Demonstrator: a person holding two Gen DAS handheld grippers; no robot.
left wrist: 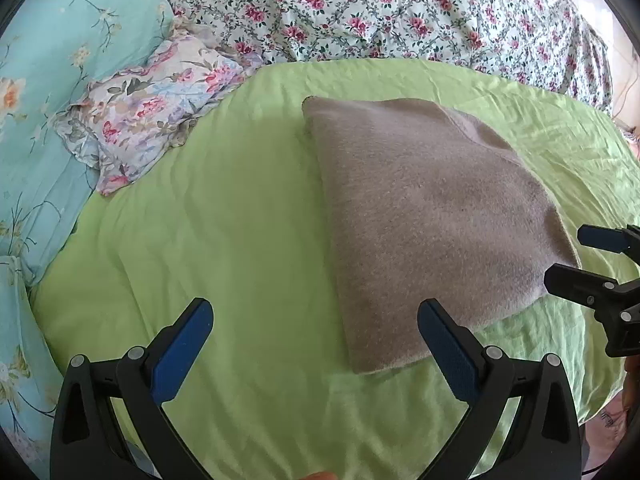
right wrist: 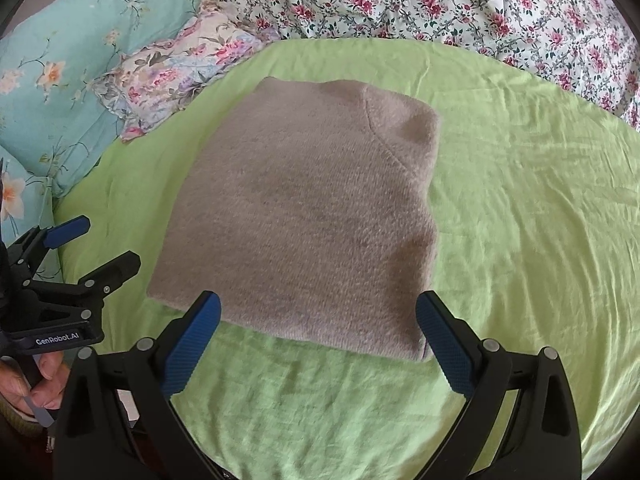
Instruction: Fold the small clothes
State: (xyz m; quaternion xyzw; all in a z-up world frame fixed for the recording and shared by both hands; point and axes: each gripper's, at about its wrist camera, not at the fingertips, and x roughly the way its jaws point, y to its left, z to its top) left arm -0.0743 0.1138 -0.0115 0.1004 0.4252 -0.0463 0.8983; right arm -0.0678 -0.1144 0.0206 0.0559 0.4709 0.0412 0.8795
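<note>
A taupe fuzzy knit garment (left wrist: 424, 216) lies folded into a neat rectangle on the green sheet (left wrist: 224, 208); it also shows in the right wrist view (right wrist: 304, 216). My left gripper (left wrist: 316, 312) is open and empty, hovering over the sheet at the garment's near left corner. My right gripper (right wrist: 318, 304) is open and empty, just above the garment's near edge. Each gripper shows in the other's view: the right one at the edge (left wrist: 576, 256), the left one at the left (right wrist: 100, 240), both open.
A small floral pillow (left wrist: 156, 108) and a turquoise floral quilt (left wrist: 44, 92) lie to the left. A white quilt with pink flowers (left wrist: 400, 12) is bunched along the back. The green sheet (right wrist: 532, 208) extends right of the garment.
</note>
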